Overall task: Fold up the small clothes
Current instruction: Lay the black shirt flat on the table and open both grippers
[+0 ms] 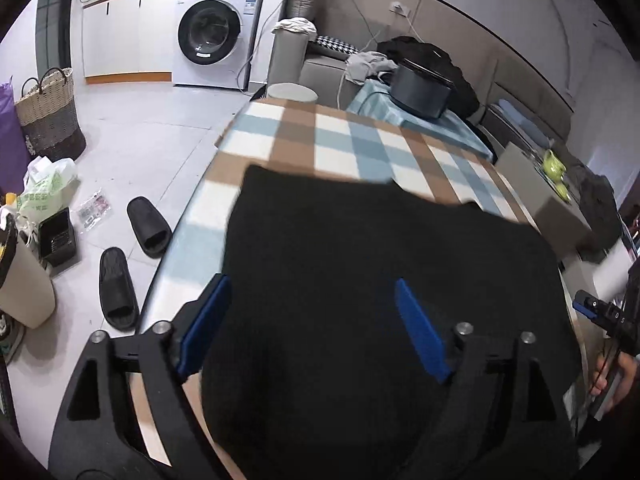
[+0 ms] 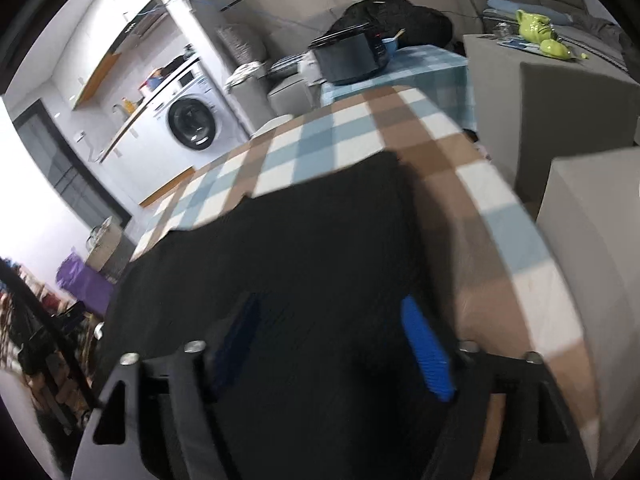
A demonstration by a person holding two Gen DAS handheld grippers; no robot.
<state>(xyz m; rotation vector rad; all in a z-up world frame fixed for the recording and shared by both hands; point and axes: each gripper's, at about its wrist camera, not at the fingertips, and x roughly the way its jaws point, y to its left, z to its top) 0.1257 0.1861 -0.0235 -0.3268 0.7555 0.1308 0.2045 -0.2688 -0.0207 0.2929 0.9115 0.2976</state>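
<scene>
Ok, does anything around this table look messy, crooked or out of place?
On the checked tablecloth the black garment lies flat; nothing odd there. The floor beside it is untidy: two black slippers lie apart, pointing different ways, near a small clear packet and a green printed plastic bag.

Even indoor light, fisheye-bent edges, blown-out white at the right view's left (that view blurred throughout).

No text on anything is legible here
</scene>
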